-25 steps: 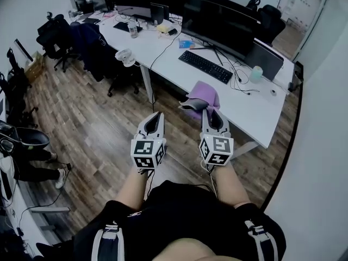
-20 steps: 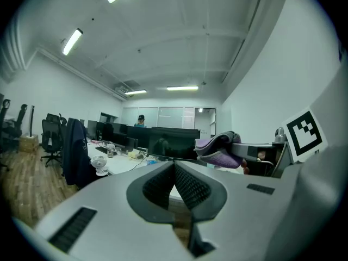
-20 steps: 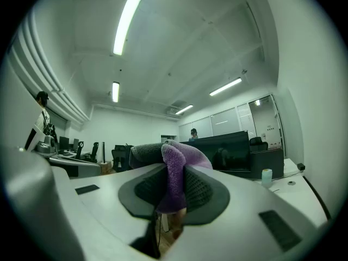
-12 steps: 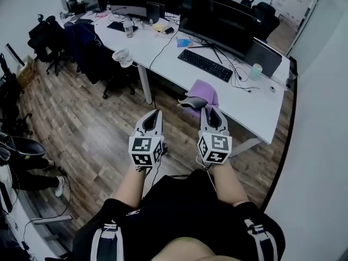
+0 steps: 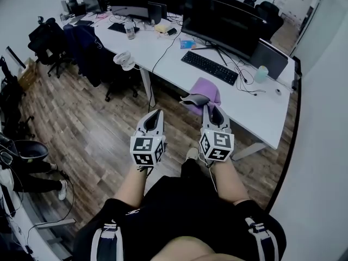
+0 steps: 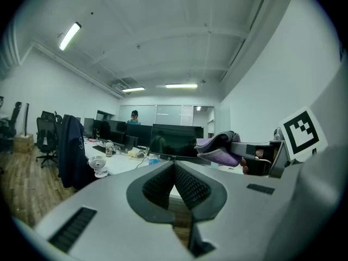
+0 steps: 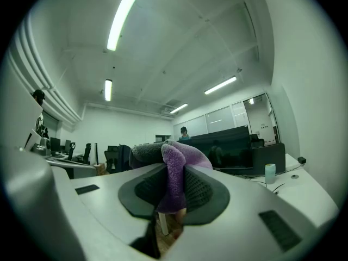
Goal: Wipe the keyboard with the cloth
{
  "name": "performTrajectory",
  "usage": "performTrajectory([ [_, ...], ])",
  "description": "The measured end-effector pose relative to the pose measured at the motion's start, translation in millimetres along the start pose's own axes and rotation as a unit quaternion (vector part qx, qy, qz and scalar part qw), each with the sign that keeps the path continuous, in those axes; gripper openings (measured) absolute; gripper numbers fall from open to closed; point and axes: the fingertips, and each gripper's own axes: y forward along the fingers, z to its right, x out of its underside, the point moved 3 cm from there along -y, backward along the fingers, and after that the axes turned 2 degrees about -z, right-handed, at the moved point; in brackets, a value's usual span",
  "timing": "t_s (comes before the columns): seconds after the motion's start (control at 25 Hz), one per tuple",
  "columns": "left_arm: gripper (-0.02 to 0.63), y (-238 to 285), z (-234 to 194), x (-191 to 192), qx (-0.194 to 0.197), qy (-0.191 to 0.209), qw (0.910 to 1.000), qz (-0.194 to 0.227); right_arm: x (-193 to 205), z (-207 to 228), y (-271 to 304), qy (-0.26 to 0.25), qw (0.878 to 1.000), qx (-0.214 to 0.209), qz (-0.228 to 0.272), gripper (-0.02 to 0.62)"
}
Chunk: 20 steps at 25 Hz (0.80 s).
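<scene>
A black keyboard [image 5: 209,67] lies on the white desk [image 5: 255,113], in front of a wide dark monitor [image 5: 220,23]. My right gripper [image 5: 208,109] is shut on a purple and grey cloth [image 5: 202,94] that hangs over its tips just short of the desk's near edge. The right gripper view shows the cloth [image 7: 176,170] pinched between the ribbed pads. My left gripper [image 5: 153,117] is shut with nothing in it, held over the wooden floor to the left of the right one. Its pads [image 6: 163,185] meet in the left gripper view, where the cloth [image 6: 217,148] shows at the right.
On the desk stand a closed laptop [image 5: 267,57], a pale green cup [image 5: 261,73], loose cables [image 5: 242,75] and a small white fan [image 5: 124,59]. Office chairs [image 5: 46,39] with dark jackets stand to the left. A grey wall [image 5: 321,145] runs close on the right.
The view has shifted slightly and the desk sits a little closer. Both grippers keep their pose, the right one still holding the cloth.
</scene>
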Motion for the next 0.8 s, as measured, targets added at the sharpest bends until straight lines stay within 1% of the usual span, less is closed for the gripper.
performTrajectory([
  [0.2, 0.012, 49, -11, -1, 0.003, 0.007, 0.9999, -0.007, 6, 20, 49, 0.007, 1.000, 0.002, -0.002, 0.091],
  [0.36, 0.012, 105, -21, -9, 0.005, 0.013, 0.9998, -0.011, 5, 45, 99, 0.008, 1.000, 0.003, -0.004, 0.091],
  [0.52, 0.012, 162, -26, -25, 0.008, 0.013, 0.9998, -0.013, -2, 74, 145, 0.009, 1.000, 0.005, -0.009, 0.091],
  [0.8, 0.012, 262, -28, -42, 0.012, 0.013, 0.9995, -0.027, -6, 128, 226, 0.010, 1.000, 0.004, -0.028, 0.090],
])
